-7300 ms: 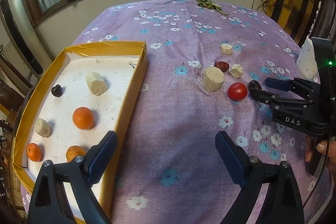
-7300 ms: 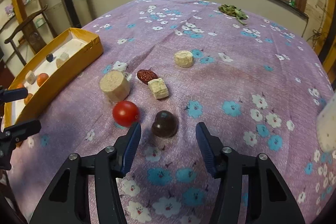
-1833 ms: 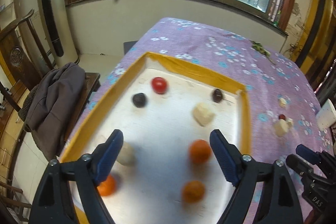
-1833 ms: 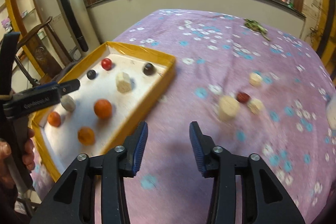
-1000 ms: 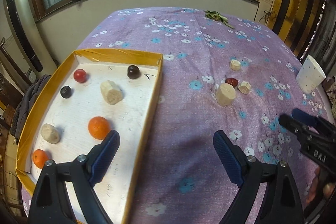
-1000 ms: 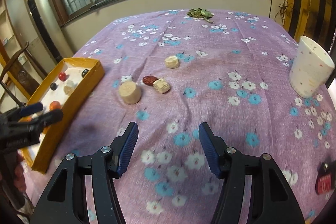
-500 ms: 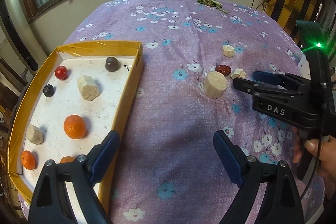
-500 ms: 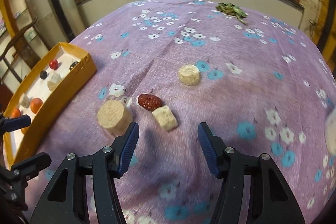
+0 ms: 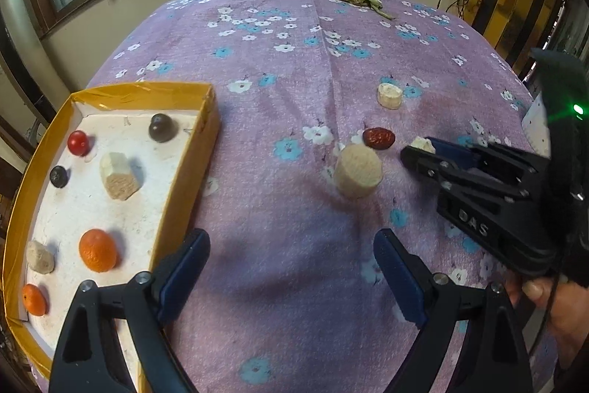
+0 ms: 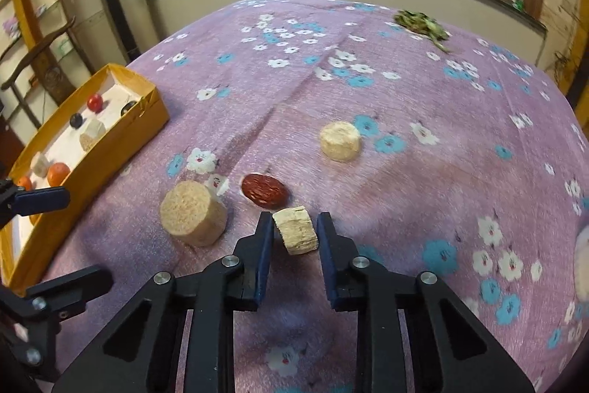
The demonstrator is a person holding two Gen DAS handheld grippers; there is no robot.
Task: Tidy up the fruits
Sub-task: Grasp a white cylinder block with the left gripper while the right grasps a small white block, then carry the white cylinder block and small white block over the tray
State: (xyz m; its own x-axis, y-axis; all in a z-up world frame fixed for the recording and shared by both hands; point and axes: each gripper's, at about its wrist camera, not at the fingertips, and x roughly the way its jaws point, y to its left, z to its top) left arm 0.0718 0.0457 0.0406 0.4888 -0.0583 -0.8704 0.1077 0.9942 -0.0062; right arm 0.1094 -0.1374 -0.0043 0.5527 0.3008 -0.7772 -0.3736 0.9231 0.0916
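Now the right hand-held gripper [image 10: 295, 234] brackets a small pale cube-shaped chunk [image 10: 296, 234] at lower centre, jaws narrow, contact unclear. Left hand-held gripper [image 9: 291, 267] gapes wide, empty, beside the yellow-rimmed cardboard tray [image 9: 184, 172] at left.

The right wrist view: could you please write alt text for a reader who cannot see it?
The right hand-held gripper brackets a small pale chunk on a purple flowered tablecloth, not visibly shut on it. Beside it lie a red date and two pale cylinders; a yellow tray of fruit sits far left.
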